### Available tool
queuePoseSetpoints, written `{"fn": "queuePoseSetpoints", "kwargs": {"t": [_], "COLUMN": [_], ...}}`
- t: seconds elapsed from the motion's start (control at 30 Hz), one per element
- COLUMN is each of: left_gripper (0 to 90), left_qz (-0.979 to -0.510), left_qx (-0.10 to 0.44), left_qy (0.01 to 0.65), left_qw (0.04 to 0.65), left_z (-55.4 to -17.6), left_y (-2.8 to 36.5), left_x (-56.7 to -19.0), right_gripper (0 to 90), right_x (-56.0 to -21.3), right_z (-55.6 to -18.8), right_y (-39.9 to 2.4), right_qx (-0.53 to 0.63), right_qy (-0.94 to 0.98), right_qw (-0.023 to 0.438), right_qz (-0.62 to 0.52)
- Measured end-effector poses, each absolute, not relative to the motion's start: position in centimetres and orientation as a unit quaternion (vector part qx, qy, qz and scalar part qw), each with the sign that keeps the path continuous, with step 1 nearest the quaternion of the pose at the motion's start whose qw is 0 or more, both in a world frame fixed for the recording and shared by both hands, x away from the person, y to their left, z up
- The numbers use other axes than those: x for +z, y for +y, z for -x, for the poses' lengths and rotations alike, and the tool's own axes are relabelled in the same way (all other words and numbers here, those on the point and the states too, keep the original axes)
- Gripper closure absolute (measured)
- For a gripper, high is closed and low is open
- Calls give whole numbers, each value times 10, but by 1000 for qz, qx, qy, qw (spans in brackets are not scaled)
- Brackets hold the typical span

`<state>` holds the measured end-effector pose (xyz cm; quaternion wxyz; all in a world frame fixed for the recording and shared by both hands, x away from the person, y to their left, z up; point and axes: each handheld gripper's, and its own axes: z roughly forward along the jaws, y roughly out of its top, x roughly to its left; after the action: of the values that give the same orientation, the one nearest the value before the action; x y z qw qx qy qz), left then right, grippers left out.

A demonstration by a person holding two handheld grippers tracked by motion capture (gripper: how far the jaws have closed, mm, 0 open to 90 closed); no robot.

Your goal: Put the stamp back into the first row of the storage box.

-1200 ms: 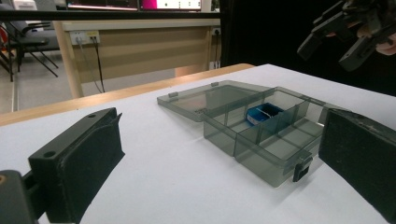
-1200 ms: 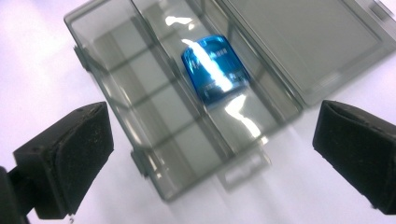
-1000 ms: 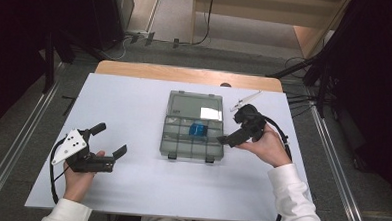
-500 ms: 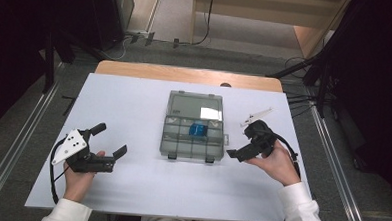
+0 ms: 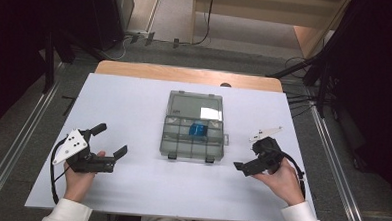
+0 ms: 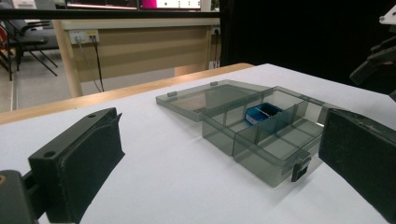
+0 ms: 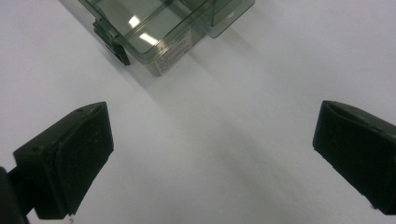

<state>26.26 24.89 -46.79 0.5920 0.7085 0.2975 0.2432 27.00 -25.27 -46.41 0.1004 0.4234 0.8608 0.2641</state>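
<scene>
the left hand-held gripper (image 5: 110,140) rests low on the desk (image 5: 134,108) at the left, held in the person's left hand (image 5: 78,178), with a grey three-cornered plate on top and a black cable looping beside it. its two black jaws stand wide apart with nothing between them, and they point toward the middle of the desk. the right hand-held gripper (image 5: 252,158) sits at the right, held in the person's right hand (image 5: 281,182), its jaws also spread wide and empty over bare white surface, just off the near right corner of the box.

between the two, near the middle of the desk, lies a smoky clear plastic organiser box (image 5: 193,138). its lid (image 5: 194,105) is open and lies flat on the far side. the tray is split into small compartments by dividers, and two black latches hang on its near edge. a small blue object (image 5: 198,129) sits in a compartment of the row nearest the hinge, toward the right of centre. in the left gripper view the box (image 6: 261,135) is ahead and to the right of the jaws, well apart from them, and the blue object (image 6: 261,113) shows through the clear walls. in the right gripper view a corner of the box (image 7: 163,28) with one latch sits beyond the jaws.
</scene>
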Motion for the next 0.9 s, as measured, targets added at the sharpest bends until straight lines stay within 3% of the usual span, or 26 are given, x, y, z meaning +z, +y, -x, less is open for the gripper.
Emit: {"fn": "queuePoseSetpoints", "kwargs": {"t": [0.4, 0.5, 0.9], "left_gripper": [0, 0, 0], "left_qz": [-710, -710, -710], "left_qx": [242, 242, 242], "left_qy": [298, 297, 298], "left_qw": [591, 591, 591], "left_z": [-262, -262, -262], "left_y": [249, 249, 249], "left_x": [-468, -468, -468], "right_gripper": [0, 0, 0], "right_x": [-477, -486, -491], "right_z": [-241, -231, -209], "right_y": [-271, -279, -303], "right_qx": [325, 372, 487], "right_qy": [826, 793, 699], "right_qw": [143, 186, 281], "right_qz": [-438, -446, -442]}}
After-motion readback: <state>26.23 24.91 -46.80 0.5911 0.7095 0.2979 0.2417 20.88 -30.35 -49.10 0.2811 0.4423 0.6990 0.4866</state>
